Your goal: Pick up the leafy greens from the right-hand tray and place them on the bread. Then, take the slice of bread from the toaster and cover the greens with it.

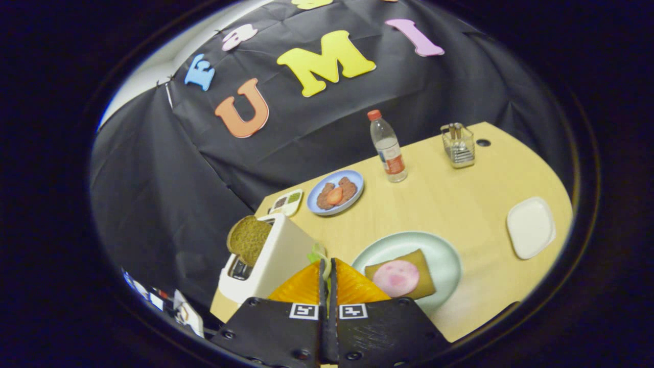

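Gripper [327,266]: fingers nearly closed, pinching leafy greens [317,254] at the tips. Bread [403,276] with a pink slice lies on the pale green plate [444,255] just right of the fingers. Second slice [249,238] stands in the toaster [276,260], left. Bottle [388,148] label unreadable.

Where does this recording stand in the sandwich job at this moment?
Done: the white tray at right sits bare; the leafy greens are pinched in the hand-held gripper, fingers shut on them. In hand: carrying them toward the bread on the green plate, which carries a pink slice. Left: laying the greens down, then moving the toaster's bread slice on top.
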Action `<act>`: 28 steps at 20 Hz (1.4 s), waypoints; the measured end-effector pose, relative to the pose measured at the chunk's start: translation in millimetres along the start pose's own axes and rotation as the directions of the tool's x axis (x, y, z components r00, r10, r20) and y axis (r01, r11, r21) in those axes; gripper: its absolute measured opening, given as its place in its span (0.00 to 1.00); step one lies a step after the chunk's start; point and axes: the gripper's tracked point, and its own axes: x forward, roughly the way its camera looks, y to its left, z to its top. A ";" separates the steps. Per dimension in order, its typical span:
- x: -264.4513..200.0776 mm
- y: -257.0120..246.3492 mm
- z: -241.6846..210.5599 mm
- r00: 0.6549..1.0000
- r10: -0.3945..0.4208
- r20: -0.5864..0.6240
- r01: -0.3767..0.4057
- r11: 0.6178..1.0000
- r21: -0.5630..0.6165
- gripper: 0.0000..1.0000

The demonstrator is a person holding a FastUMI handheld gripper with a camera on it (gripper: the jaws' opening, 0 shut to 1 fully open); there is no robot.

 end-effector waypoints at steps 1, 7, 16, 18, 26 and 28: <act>7.0 -2.0 -2.1 1.000 0.003 -0.002 -0.003 1.000 0.023 0.00; 26.8 -64.4 -10.9 0.987 -0.160 -0.012 0.160 0.987 0.005 0.00; 23.3 -121.9 3.9 0.953 -0.304 0.006 0.302 0.943 -0.137 0.29; 16.1 -129.4 10.7 0.943 -0.332 0.018 0.330 0.931 -0.157 0.50; -41.7 -109.4 67.5 0.923 -0.328 0.199 0.374 0.885 -0.276 0.93; -61.1 -91.7 87.5 0.911 -0.313 0.268 0.389 0.869 -0.306 0.95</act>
